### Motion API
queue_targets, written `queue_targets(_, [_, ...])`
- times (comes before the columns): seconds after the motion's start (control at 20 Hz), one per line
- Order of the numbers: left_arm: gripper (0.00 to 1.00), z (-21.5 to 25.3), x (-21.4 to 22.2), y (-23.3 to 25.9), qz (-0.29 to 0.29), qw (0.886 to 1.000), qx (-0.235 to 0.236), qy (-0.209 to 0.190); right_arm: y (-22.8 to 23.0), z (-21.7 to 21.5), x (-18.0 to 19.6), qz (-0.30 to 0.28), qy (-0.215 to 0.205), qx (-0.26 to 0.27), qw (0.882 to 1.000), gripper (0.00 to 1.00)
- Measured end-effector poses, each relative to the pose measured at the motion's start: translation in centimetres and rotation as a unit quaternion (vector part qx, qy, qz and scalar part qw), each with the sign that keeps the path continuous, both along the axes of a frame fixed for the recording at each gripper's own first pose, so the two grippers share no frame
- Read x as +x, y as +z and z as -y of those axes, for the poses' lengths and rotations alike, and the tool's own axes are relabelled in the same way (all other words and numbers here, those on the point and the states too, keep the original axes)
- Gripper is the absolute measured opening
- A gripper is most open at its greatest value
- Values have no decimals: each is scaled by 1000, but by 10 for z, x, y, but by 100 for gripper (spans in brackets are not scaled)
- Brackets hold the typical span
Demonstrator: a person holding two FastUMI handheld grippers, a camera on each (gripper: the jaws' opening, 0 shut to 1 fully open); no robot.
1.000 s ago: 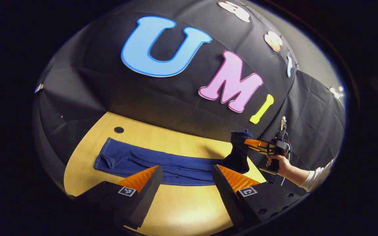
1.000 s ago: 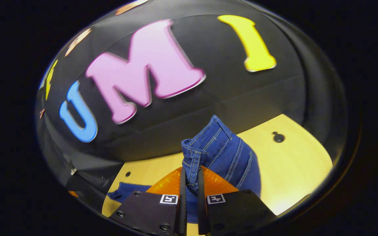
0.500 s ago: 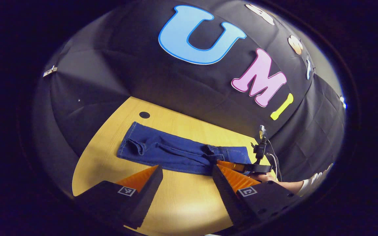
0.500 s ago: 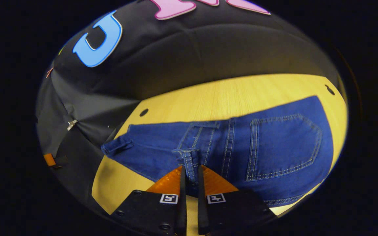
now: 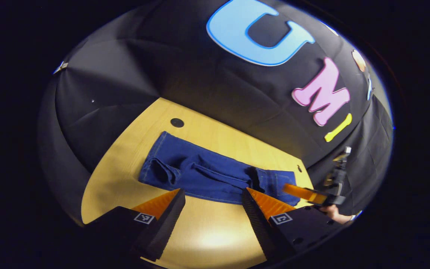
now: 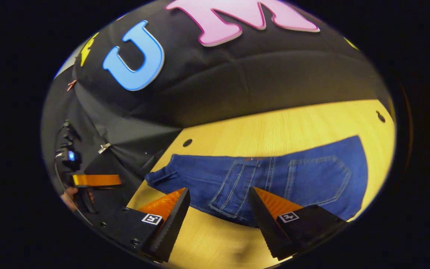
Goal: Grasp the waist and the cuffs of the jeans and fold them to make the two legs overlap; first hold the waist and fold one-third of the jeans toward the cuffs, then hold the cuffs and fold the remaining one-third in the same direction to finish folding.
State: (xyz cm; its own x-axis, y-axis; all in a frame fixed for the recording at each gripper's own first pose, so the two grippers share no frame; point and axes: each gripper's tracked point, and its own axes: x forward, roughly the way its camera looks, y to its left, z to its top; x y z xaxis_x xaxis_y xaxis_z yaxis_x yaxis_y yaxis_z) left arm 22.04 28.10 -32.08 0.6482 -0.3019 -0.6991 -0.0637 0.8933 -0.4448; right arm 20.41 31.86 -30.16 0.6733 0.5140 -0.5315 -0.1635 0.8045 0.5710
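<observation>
A: Jeans (image 6: 271, 183) lie flat on the worktop (image 6: 274, 127), waist third laid over toward the cuffs. Right hand-held gripper (image 6: 218, 209) is spread wide, holding nothing, near the folded edge.

B: Left hand-held gripper (image 5: 213, 207) is wide too, empty, short of the denim. The cuffs (image 5: 159, 168) sit at 10 o'clock from it.

A: Next step, I judge: pinch both cuff layers near the hem and lift low, so the first fold is not dragged.

We see a recording booth: black cloth wall (image 5: 133, 89) across the upper frame, a bare wooden table (image 5: 207, 239) below.
</observation>
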Motion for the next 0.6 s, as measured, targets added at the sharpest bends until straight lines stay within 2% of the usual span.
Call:
queue_targets(0.1, [97, -22, 22, -20, -21, 999, 42, -1, 25, 22, -11, 26, 12, -12, 1000, 96])
queue_targets(0.2, [97, -31, 53, -37, -21, 998, 51, -15, 30, 45, -22, 27, 5, -17, 999, 96])
queue_targets(0.3, [93, -64, 77, -71, -60, 991, 120, -16, 16, 70, -31, 5, -23, -19, 1000, 96])
queue_targets(0.35, [97, -79, 87, -91, -78, 985, 151, -18, 9, 82, -37, -7, -38, -23, 999, 96])
queue_targets(0.4, [97, -86, 91, -107, -95, 983, 156, -25, 3, 94, -45, -17, -51, -27, 998, 96])
queue_targets(0.5, [97, -70, 95, -121, -122, 981, 141, -44, -7, 108, -59, -31, -65, -35, 997, 96])
queue_targets(0.6, [96, -67, 102, -137, -129, 981, 128, -62, -14, 119, -71, -49, -74, -39, 995, 96])
